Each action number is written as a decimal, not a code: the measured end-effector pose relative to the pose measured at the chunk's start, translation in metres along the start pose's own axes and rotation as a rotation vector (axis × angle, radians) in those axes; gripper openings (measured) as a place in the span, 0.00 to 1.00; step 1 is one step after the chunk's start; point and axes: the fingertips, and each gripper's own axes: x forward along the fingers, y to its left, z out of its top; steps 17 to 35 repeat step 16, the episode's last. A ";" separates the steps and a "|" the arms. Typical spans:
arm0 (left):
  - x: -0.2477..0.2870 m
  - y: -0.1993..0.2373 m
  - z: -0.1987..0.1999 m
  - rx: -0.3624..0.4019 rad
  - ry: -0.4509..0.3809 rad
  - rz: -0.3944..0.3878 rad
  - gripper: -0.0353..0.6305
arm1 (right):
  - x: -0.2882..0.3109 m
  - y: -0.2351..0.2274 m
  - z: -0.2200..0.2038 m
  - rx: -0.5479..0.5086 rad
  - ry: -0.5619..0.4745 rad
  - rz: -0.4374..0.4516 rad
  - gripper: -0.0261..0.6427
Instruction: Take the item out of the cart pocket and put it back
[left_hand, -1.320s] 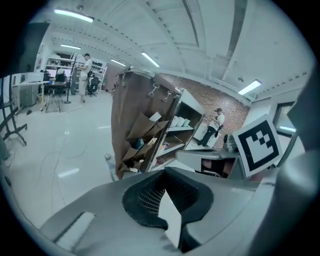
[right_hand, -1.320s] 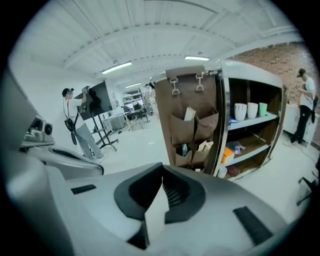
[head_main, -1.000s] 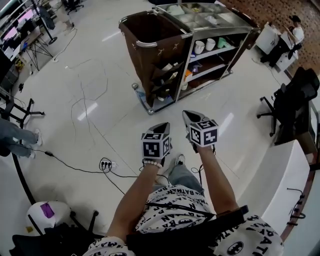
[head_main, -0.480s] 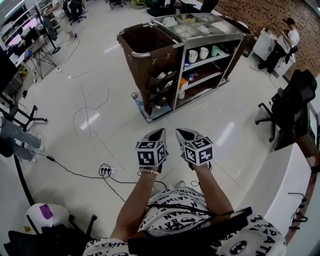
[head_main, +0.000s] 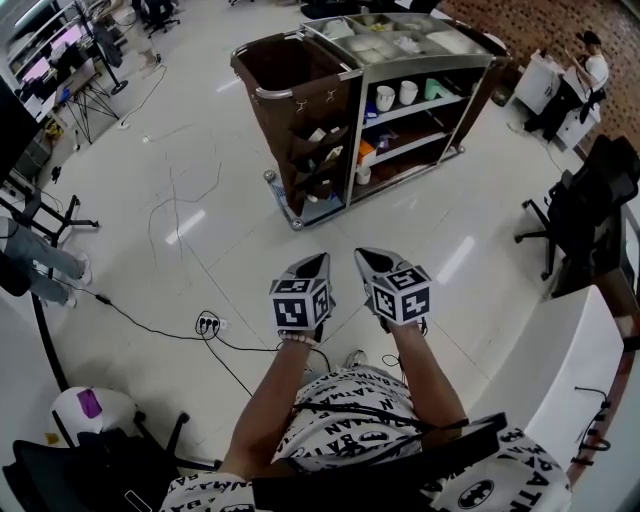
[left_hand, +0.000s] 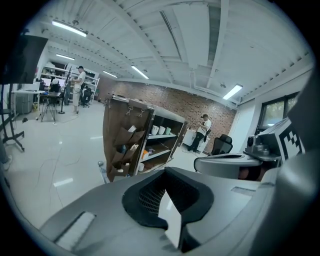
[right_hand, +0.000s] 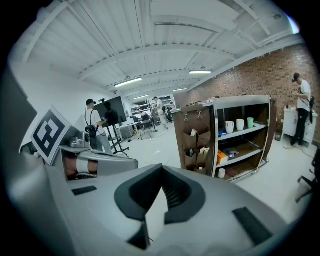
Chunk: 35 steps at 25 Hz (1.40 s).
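A service cart (head_main: 400, 45) stands across the floor, well ahead of me. On its near end hangs a brown fabric panel with pockets (head_main: 318, 150); white and orange items poke out of them. The pockets (left_hand: 125, 147) also show in the left gripper view, and the pockets (right_hand: 197, 147) show in the right gripper view. My left gripper (head_main: 320, 262) and right gripper (head_main: 362, 256) are side by side, pointing at the cart, far short of it. Both are shut with nothing between the jaws, as the left gripper (left_hand: 166, 175) and right gripper (right_hand: 161, 170) show close up.
A power strip (head_main: 208, 323) and its cable lie on the floor left of my hands. A black office chair (head_main: 585, 200) and a white counter (head_main: 560, 360) are on the right. One person (head_main: 582, 62) is at the far right, another person's legs (head_main: 40, 262) at the left. Cups (head_main: 395, 96) sit on the cart's shelf.
The person carrying the grippers has stepped; the leg and shoe seen under the hands are now mostly hidden. Both grippers stayed shut and side by side, carried a little towards the cart.
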 end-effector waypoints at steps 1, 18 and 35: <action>0.000 -0.002 0.000 0.003 -0.001 0.000 0.05 | -0.002 -0.001 0.000 -0.002 -0.003 0.000 0.04; 0.010 -0.012 0.005 0.022 -0.004 -0.010 0.05 | -0.007 -0.013 0.002 -0.013 -0.014 -0.011 0.04; 0.010 -0.012 0.005 0.022 -0.004 -0.010 0.05 | -0.007 -0.013 0.002 -0.013 -0.014 -0.011 0.04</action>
